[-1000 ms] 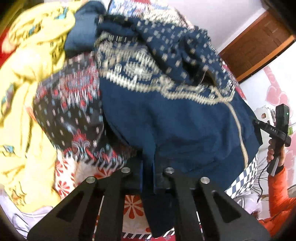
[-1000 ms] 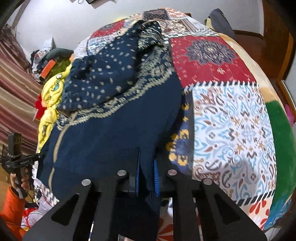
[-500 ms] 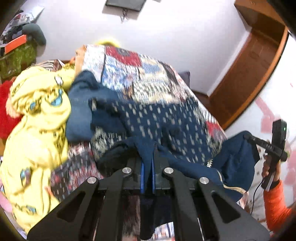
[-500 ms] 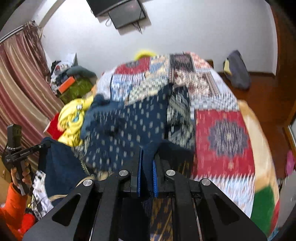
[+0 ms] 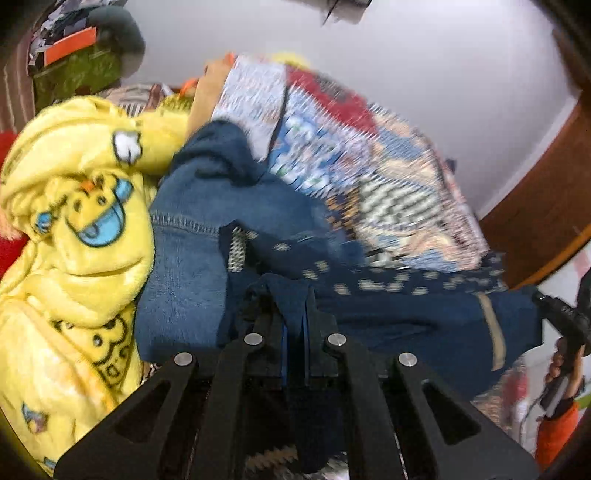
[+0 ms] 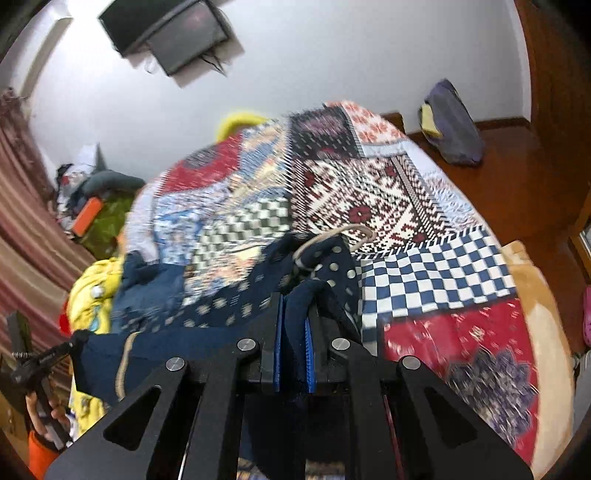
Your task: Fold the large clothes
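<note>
While clamped by left gripper [image 5: 294, 325] and right gripper [image 6: 294, 332], navy garment [image 5: 406, 314] stretched sideways above quilt [image 6: 388, 192]; long axis spanning both, neither nearer.

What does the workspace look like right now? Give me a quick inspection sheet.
Surface: bed under a multicoloured patchwork quilt.
Job's things: navy blue patterned garment with beige trim, stretched between both tools above the bed.
Clutter: yellow cartoon-print fleece blanket; blue denim piece beside it; green and orange pile by the wall.
Grippers: left hand-held gripper and right hand-held gripper each shut on the garment's edge.
Cables: loose wires under the wall-mounted black screen.
Surroundings: white wall, brown wooden door, striped curtain, grey bag on the floor.
</note>
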Demonstrator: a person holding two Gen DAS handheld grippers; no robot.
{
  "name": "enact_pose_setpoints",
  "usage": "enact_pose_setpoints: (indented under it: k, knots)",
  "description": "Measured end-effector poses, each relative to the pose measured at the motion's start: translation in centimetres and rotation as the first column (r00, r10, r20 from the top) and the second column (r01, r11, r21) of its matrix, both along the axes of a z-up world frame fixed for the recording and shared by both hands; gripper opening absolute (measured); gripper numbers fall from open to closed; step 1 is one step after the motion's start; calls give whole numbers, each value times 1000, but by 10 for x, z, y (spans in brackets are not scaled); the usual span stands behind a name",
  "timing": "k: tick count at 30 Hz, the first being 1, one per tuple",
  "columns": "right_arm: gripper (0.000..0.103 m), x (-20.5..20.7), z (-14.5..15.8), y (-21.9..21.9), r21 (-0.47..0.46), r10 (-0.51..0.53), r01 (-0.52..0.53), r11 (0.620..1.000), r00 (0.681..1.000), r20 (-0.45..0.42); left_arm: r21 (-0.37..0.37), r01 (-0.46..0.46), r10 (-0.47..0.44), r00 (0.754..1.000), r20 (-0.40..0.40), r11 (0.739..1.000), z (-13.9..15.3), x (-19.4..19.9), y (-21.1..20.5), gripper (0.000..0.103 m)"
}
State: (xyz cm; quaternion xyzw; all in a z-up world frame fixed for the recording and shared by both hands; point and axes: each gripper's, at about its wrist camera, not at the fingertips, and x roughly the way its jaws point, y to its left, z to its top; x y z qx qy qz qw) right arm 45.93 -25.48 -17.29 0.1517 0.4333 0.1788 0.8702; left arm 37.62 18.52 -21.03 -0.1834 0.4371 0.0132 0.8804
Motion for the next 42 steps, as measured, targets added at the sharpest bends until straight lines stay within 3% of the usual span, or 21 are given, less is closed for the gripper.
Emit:
enact_pose_setpoints:
  k: [4, 6, 9, 10, 12, 16, 19, 21, 23, 28, 31, 36, 40, 42]
  knots:
    - [9, 13, -28, 3, -23, 7, -8, 1000, 998, -68, 24, 27, -25, 997, -74, 999, -40, 13, -4, 8]
    - [10, 14, -34, 1, -13, 0, -1, 1000, 996, -91, 61, 54, -50, 996, -67, 997, -47, 9, -10, 8]
    - [15, 6, -30, -7, 4, -11, 11, 1000, 994, -113, 139, 98, -88, 993, -76, 985, -38, -1, -20, 11]
    - [17, 2, -26, -8, -17, -18, 16, 1000, 992, -122, 172, 109, -95, 992, -88, 979, -34, -3, -23, 16]
    - [35, -5, -18, -9, -67, -31, 23, 997, 993, -115, 261, 115, -94, 991, -92, 958, -21, -12, -30, 20]
    - [35, -40, 14, -5, -88, 54, -56, 995, 998, -26, 357, 114, -112, 993, -27, 927, 11, -37, -40, 46]
    - [37, -65, 31, 6, -108, 119, -116, 987, 993, 25, 354, 143, -161, 987, 21, 924, 29, -54, -52, 59]
    - [39, -82, 38, 22, -127, 190, -183, 975, 981, 48, 333, 186, -206, 978, 25, 925, 33, -62, -63, 65]
    - [41, -94, 37, 38, -154, 251, -241, 958, 967, 50, 320, 229, -246, 969, 11, 919, 31, -65, -79, 77]
    - [41, -109, 13, 83, -254, 388, -374, 892, 922, 6, 339, 300, -306, 951, -36, 892, 8, -58, -117, 80]
    - [41, -106, -6, 99, -266, 404, -394, 880, 915, -19, 345, 299, -299, 953, -53, 890, -5, -50, -126, 80]
    - [41, -86, -21, 110, -265, 375, -371, 890, 926, -40, 316, 241, -251, 968, -8, 918, -7, -27, -114, 88]
    - [41, -51, -14, 116, -292, 364, -350, 890, 931, -7, 404, 166, -182, 983, 0, 900, -4, 9, -94, 88]
    - [41, -31, -7, 117, -298, 350, -332, 895, 937, 8, 413, 138, -147, 989, -10, 900, -1, 34, -78, 88]
